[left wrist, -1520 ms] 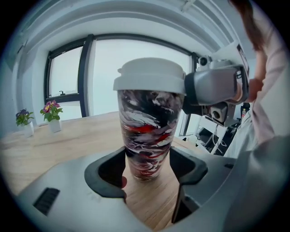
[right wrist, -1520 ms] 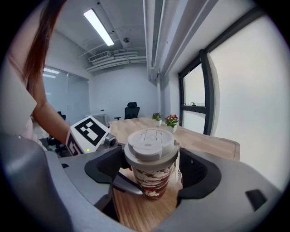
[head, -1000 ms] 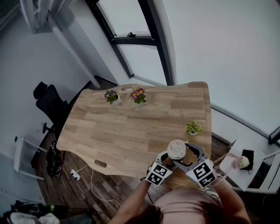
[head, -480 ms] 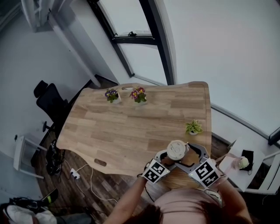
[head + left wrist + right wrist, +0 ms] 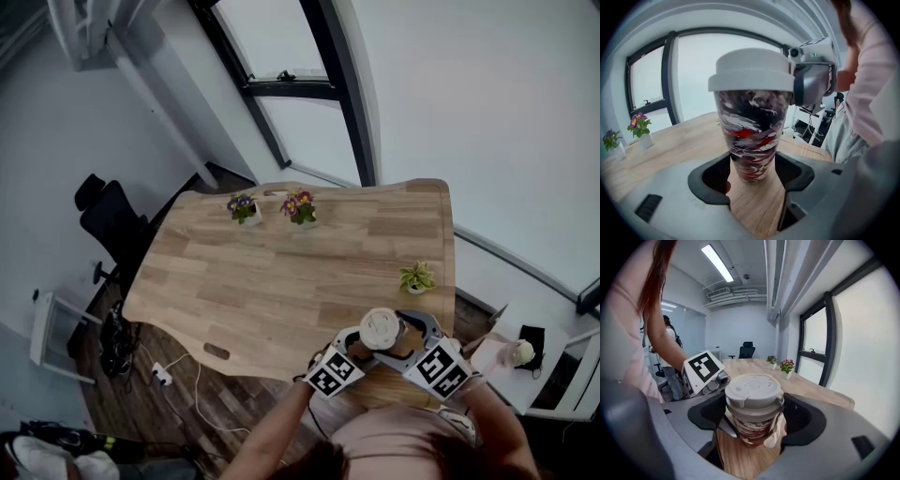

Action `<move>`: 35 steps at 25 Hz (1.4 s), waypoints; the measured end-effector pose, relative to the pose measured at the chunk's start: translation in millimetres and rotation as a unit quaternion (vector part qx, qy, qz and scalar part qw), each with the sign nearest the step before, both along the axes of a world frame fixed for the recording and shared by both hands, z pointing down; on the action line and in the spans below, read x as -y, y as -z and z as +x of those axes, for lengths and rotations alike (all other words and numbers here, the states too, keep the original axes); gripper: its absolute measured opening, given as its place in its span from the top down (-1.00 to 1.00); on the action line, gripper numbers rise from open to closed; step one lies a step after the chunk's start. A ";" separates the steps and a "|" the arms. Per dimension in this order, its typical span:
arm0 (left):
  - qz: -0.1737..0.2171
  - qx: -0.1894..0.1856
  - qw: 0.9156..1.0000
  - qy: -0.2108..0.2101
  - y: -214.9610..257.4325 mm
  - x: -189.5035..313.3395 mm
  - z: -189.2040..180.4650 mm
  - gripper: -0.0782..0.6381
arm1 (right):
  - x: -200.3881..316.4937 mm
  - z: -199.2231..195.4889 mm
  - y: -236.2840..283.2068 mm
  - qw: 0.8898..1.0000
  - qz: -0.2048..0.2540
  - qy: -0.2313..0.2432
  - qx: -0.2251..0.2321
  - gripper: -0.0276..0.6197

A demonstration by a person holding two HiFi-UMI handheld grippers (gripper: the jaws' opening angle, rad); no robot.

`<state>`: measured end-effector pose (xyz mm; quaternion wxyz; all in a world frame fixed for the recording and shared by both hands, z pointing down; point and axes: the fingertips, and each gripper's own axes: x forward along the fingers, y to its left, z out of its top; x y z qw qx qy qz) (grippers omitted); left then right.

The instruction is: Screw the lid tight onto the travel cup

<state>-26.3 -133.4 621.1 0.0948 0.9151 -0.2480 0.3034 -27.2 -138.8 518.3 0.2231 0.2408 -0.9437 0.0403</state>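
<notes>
We count one wooden table [image 5: 281, 272], one black office chair [image 5: 108, 220] off its far left corner, two grippers, one cup, three small potted plants and one lid. The left gripper [image 5: 753, 174] has its jaws spread wide and closed on the narrow lower part of the cup [image 5: 752, 126]. The right gripper [image 5: 754, 414] faces it from the opposite side, with its jaws clamped on the pale lid [image 5: 753, 389]. The cup stands at the table's near right corner, just in front of us. It is upright, its long axis vertical, with its narrow base on the wood and the lid on top. A purple-flowered plant [image 5: 243, 208] and a pink-flowered plant [image 5: 301, 207] sit side by side at the far edge, well apart from the cup. The green plant [image 5: 416, 277] stands near the cup by the right edge. From above, the two grippers hide the cup's body, so only the lid shows.
</notes>
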 end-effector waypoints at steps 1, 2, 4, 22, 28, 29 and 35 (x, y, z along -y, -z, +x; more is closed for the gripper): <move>0.003 -0.002 1.000 0.008 -0.2 0.2 0.2 -0.04 | 0.3 0.6 0.3 1.000 0.003 -0.011 0.004 -0.19; 0.006 -0.003 1.000 0.016 -0.4 0.5 0.5 -0.04 | 0.5 1.0 0.6 1.000 0.005 -0.023 0.007 -0.19; 0.011 -0.003 0.999 0.030 -0.7 1.5 1.0 -0.04 | 1.6 1.6 0.8 0.999 0.009 -0.050 0.010 -0.19; 0.003 -0.002 1.000 0.021 -3.7 0.9 -0.7 -0.02 | 0.7 2.4 3.4 1.000 -0.003 -0.019 0.016 -0.19; 0.016 -0.003 0.997 0.077 -4.2 4.7 2.5 -0.02 | 4.7 6.2 2.9 0.997 0.009 -0.075 0.024 -0.18; 0.017 -0.004 0.996 0.086 -4.6 4.9 3.0 -0.02 | 5.1 6.6 2.8 0.996 0.010 -0.084 0.025 -0.19; 0.010 -0.008 0.998 0.064 -5.5 4.0 0.9 -0.01 | -0.9 4.0 1.7 0.999 -0.016 -0.043 0.023 -0.19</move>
